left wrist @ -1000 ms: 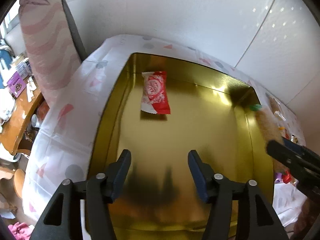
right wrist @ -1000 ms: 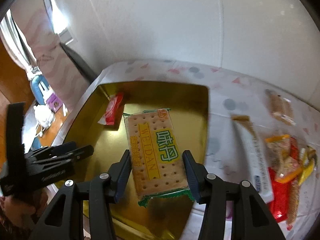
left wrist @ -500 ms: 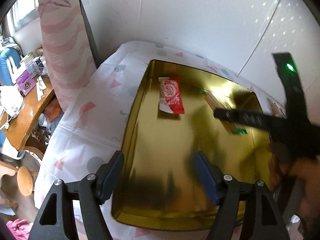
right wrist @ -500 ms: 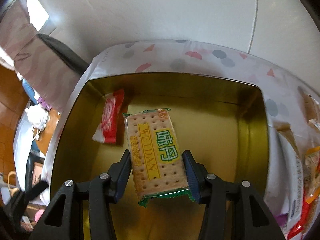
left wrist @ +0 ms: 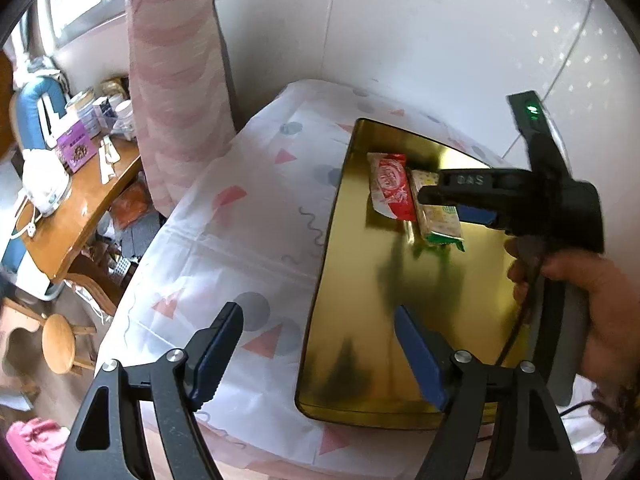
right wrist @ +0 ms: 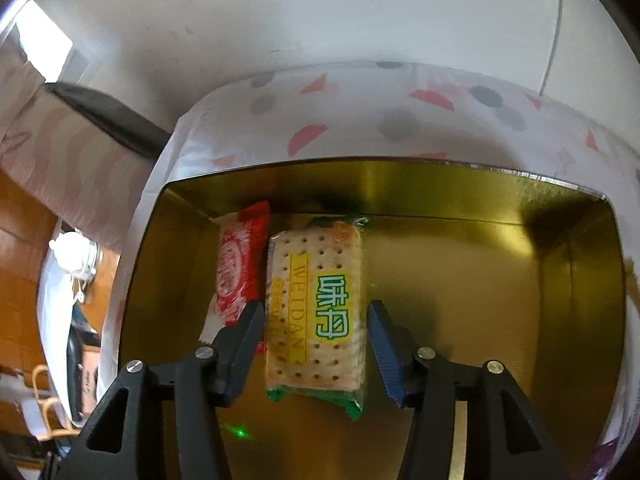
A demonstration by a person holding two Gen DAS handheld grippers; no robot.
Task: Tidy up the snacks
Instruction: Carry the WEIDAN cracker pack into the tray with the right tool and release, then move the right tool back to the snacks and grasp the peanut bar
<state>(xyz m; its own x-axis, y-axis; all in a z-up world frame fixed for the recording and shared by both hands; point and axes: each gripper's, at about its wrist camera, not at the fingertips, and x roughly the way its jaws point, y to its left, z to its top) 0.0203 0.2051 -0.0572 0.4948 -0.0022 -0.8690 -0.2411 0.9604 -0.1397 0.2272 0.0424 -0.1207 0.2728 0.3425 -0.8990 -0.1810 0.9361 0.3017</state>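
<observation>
A gold tin (right wrist: 460, 280) stands on the patterned tablecloth (left wrist: 240, 220). In its far left corner lies a red snack pack (right wrist: 240, 268) (left wrist: 390, 184). A yellow cracker pack (right wrist: 320, 264) (left wrist: 438, 220) rests on the tin floor right beside it. My right gripper (right wrist: 315, 307) (left wrist: 444, 204) straddles the cracker pack with its jaws opening, and a thin gap shows at each pad. My left gripper (left wrist: 318, 310) hangs over the tin's near left rim (left wrist: 320, 300). Its jaws are opening wide with nothing between them.
A person's hand (left wrist: 592, 300) holds the right gripper over the tin. A pink curtain (left wrist: 176, 80) hangs at the table's far left corner. Beyond it are a cluttered wooden desk (left wrist: 80, 208) and a round stool (left wrist: 60, 344). White walls close in behind the table.
The right gripper brought the cracker pack down into the tin next to the red pack, and its jaws parted slightly. The left gripper drew back leftward over the rim and widened.
</observation>
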